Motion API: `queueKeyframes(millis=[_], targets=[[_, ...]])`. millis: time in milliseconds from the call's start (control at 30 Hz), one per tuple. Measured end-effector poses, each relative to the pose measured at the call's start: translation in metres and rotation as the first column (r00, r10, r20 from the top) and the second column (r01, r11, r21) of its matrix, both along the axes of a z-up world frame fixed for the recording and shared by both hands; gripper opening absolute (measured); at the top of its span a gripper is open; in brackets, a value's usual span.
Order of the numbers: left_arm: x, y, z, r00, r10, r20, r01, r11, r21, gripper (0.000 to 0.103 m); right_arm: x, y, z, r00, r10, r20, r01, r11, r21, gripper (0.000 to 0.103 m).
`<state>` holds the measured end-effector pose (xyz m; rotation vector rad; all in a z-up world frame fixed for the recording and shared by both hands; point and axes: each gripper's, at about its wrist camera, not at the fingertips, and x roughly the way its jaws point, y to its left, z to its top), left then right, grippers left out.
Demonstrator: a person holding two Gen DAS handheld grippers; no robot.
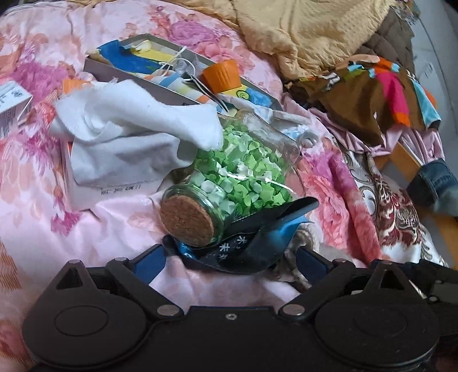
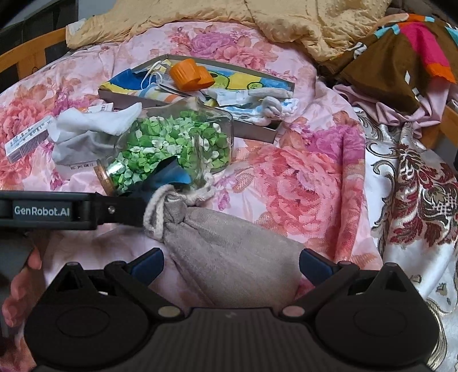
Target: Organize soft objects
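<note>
A glass jar [image 1: 243, 166] of green paper bits with a cork stopper [image 1: 186, 220] lies on its side on the pink floral bedspread [image 1: 37, 200]. A black-and-blue ribbon [image 1: 252, 243] lies against the jar, between the fingers of my open left gripper [image 1: 229, 260]. A white cloth [image 1: 128, 143] lies left of the jar. In the right wrist view, a grey drawstring pouch [image 2: 229, 257] lies between the wide-open fingers of my right gripper [image 2: 230, 261]. The jar [image 2: 174, 143] sits beyond the pouch. My left gripper's body [image 2: 57, 211] reaches in from the left.
An open flat box [image 2: 257, 128] holds an orange cap [image 2: 190, 74], small socks [image 2: 272, 108] and colourful cloth. A small white carton [image 2: 25, 140] lies at the left. A tan blanket [image 2: 300, 23], a brown patterned garment [image 1: 372, 94] and a red-and-white brocade cloth [image 2: 415, 186] pile up behind and right.
</note>
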<state>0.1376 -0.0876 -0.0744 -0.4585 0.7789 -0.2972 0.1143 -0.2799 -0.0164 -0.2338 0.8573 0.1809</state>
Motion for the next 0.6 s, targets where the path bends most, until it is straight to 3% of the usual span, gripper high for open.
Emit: queueKeyframes(millis=[100,267,533,600], targets=[[-0.001,-0.004,0.002,1.000,0.016,-0.009,-0.016,1.000,-0.013,0.094,0.002,0.003,-0.002,1.000,0.020,-0.001,-0.020,1.000,-0.005,0.102],[0.004,0.001,0.001,0.994,0.078,-0.075,-0.086,0.990,-0.110,0.090,0.001,0.006,-0.003,0.999,0.042,-0.001,-0.042,0.999,-0.030,0.099],[0.011,-0.001,-0.010,0.977,0.125,-0.174,-0.169,0.947,-0.273,0.083,0.005,-0.001,-0.005,1.000,0.001,-0.030,-0.001,1.000,-0.001,0.087],[0.015,-0.003,-0.012,0.973,0.151,-0.177,-0.196,0.943,-0.269,0.083,0.005,-0.002,-0.005,0.999,0.002,-0.032,-0.002,1.000,0.001,0.086]])
